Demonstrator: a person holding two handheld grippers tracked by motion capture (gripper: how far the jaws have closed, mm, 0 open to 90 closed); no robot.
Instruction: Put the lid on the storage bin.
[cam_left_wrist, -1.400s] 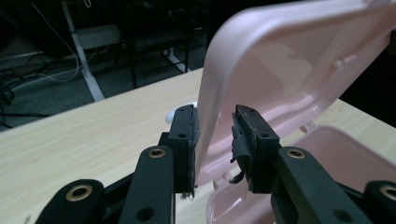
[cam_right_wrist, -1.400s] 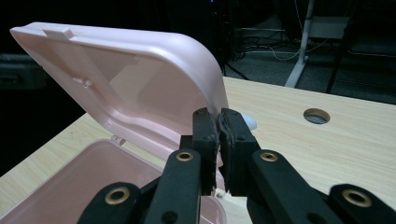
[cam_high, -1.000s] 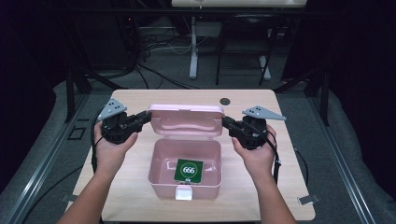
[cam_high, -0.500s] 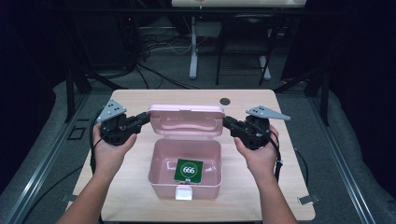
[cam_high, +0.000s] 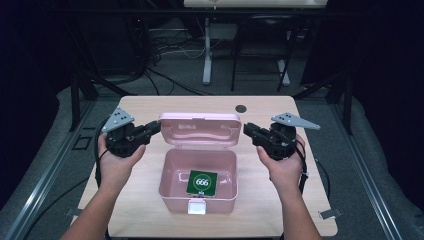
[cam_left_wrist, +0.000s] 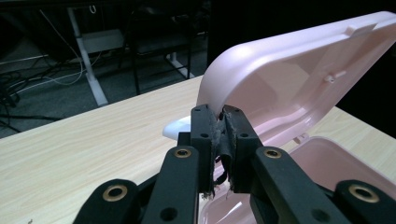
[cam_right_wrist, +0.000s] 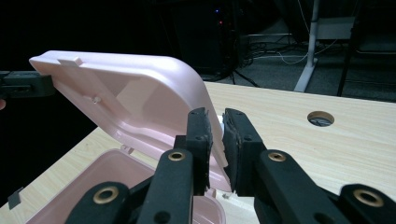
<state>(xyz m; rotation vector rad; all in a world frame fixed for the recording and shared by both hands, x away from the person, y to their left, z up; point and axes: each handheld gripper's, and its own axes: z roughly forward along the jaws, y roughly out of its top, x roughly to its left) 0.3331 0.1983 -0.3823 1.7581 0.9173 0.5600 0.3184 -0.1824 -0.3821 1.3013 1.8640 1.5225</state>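
Note:
A pink plastic box (cam_high: 197, 200) stands open in the middle of the table, its lid (cam_high: 199, 129) raised upright at the back. A green card marked 666 (cam_high: 202, 183) lies inside it. My left gripper (cam_high: 156, 127) is shut, its tips against the lid's left edge; in the left gripper view the lid (cam_left_wrist: 289, 79) rises just beyond the pressed-together jaws (cam_left_wrist: 220, 114). My right gripper (cam_high: 247, 129) is at the lid's right edge. In the right gripper view the lid's rim (cam_right_wrist: 218, 140) runs between the nearly closed jaws (cam_right_wrist: 215, 116).
The light wooden table (cam_high: 150, 210) has a round cable hole (cam_high: 241, 108) behind the box. Bare wood lies left and right of the box. Dark floor, cables and a white desk leg (cam_high: 206, 55) lie beyond the far edge.
Both hands have shifted slightly outward and toward me. The lid stays raised in the same place.

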